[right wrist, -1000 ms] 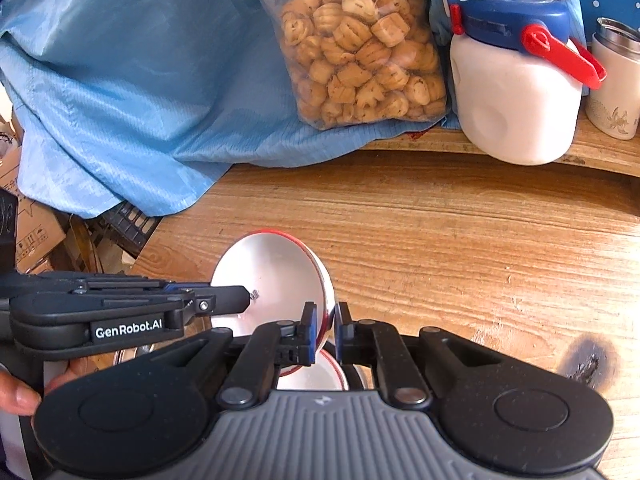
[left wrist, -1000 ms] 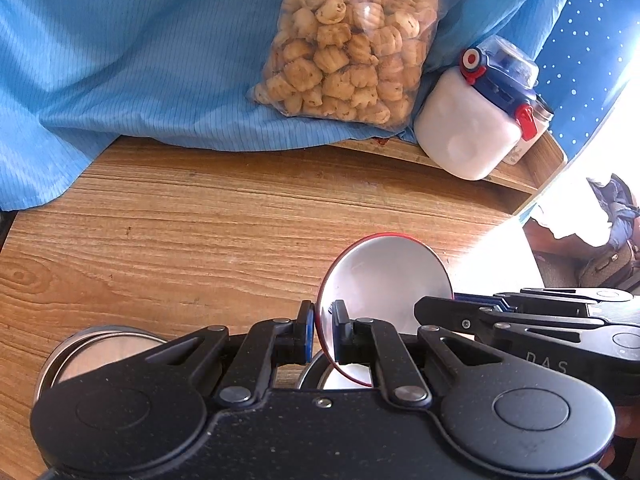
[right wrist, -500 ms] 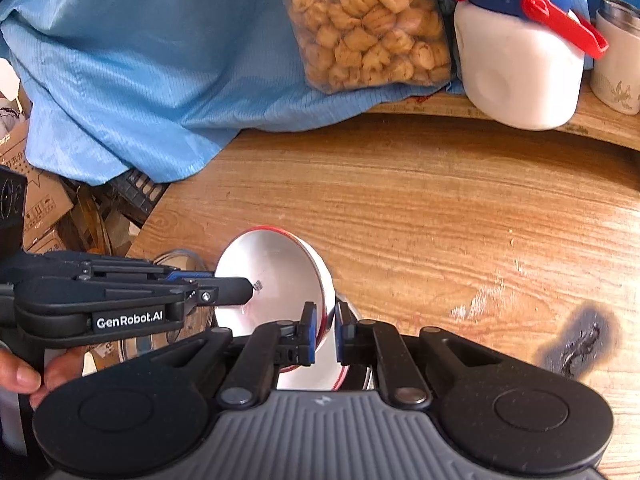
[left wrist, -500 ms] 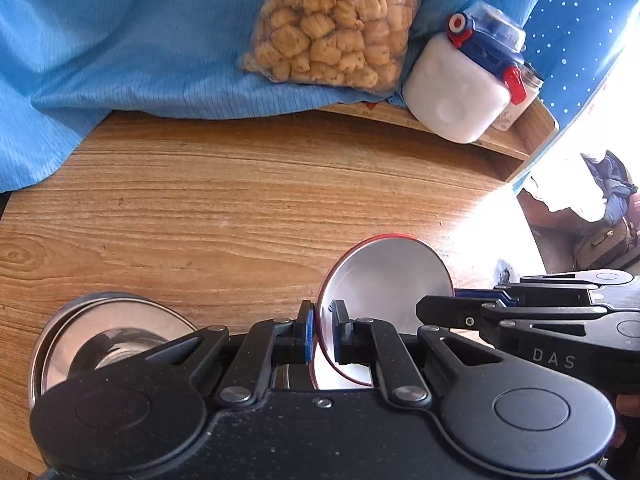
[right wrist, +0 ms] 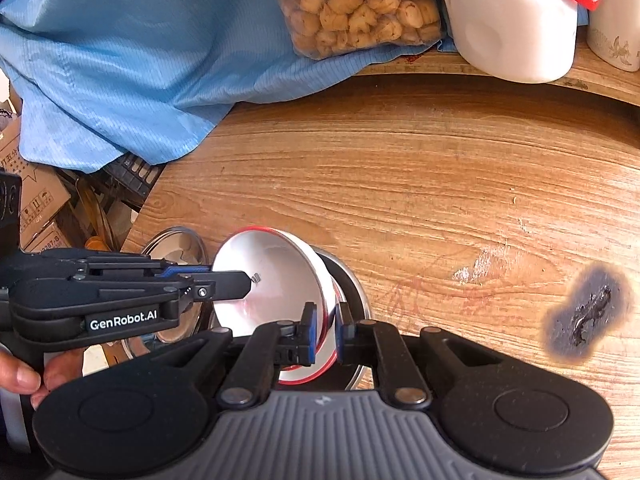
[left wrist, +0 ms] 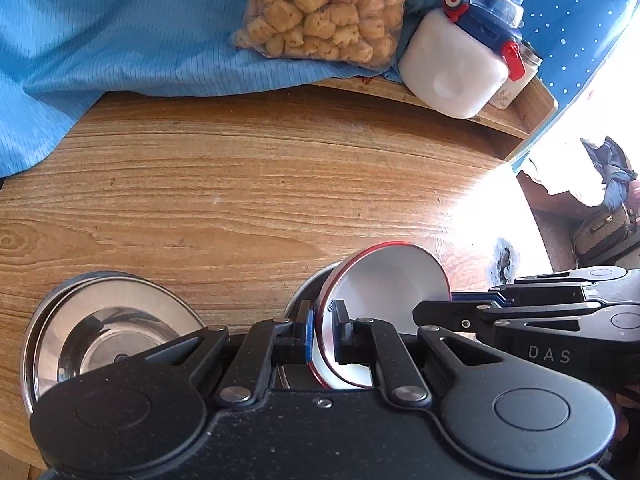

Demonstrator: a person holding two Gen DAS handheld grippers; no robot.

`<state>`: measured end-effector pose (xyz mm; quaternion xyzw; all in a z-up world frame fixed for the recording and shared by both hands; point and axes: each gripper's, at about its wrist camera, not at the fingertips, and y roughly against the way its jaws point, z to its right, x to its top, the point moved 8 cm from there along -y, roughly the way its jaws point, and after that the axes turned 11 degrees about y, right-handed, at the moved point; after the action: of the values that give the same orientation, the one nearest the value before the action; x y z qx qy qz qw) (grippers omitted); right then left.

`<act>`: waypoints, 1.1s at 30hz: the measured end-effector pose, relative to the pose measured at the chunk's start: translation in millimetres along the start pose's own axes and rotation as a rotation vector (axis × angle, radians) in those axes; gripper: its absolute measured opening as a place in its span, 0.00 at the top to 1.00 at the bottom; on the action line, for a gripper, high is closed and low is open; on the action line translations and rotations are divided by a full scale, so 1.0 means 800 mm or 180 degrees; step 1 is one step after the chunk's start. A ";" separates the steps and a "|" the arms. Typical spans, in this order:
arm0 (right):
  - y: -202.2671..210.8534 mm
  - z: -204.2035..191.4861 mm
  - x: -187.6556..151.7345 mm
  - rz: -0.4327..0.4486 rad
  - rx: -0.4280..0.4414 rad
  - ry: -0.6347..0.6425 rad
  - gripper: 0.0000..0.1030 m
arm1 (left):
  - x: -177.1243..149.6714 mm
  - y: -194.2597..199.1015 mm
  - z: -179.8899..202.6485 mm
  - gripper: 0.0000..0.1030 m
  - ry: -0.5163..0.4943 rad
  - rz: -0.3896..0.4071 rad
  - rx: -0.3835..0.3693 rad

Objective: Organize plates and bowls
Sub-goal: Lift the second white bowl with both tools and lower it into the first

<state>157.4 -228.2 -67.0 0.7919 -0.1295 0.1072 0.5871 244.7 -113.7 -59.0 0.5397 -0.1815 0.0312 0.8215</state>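
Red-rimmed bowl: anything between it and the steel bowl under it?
Nothing visible. The red-rimmed bowl, tilted and clamped at its rim by both the left tool and right tool, hangs directly over the steel bowl.

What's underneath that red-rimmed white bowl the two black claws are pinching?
A steel bowl sits on the table right below the red-rimmed bowl. Only its rim shows; its inside is hidden by the tilted bowl and both grippers.

Setting: a lived-in home. Evidence: worn wooden desk [left wrist: 260, 184] with a burn mark [right wrist: 586, 318]; far side, snack bag [left wrist: 332, 8], blue cloth [left wrist: 120, 32], white jug [left wrist: 456, 72]; left, cardboard boxes [right wrist: 36, 208] on the floor.
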 end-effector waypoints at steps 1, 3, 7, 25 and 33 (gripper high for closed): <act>0.000 0.000 0.000 -0.0010 0.0002 0.0000 0.90 | 0.000 0.000 0.000 0.91 0.0003 -0.0004 0.0000; 0.000 -0.001 -0.001 -0.0027 0.0005 0.0001 0.90 | -0.001 -0.001 -0.001 0.91 0.0003 -0.0013 0.0002; -0.002 -0.001 -0.001 -0.0055 0.0027 -0.0007 0.88 | -0.003 -0.002 -0.003 0.91 0.0024 -0.0039 -0.0002; -0.004 -0.001 -0.003 -0.0095 0.0024 -0.0043 0.87 | -0.007 -0.005 -0.008 0.91 0.0142 -0.0087 0.0005; -0.001 -0.002 -0.001 -0.0044 -0.0005 -0.0013 0.85 | -0.006 -0.001 -0.008 0.91 0.0161 -0.0026 -0.0022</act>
<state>157.0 -226.4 -67.8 0.7925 -0.1253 0.1014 0.5882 242.4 -108.0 -63.5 0.5367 -0.1586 0.0408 0.8278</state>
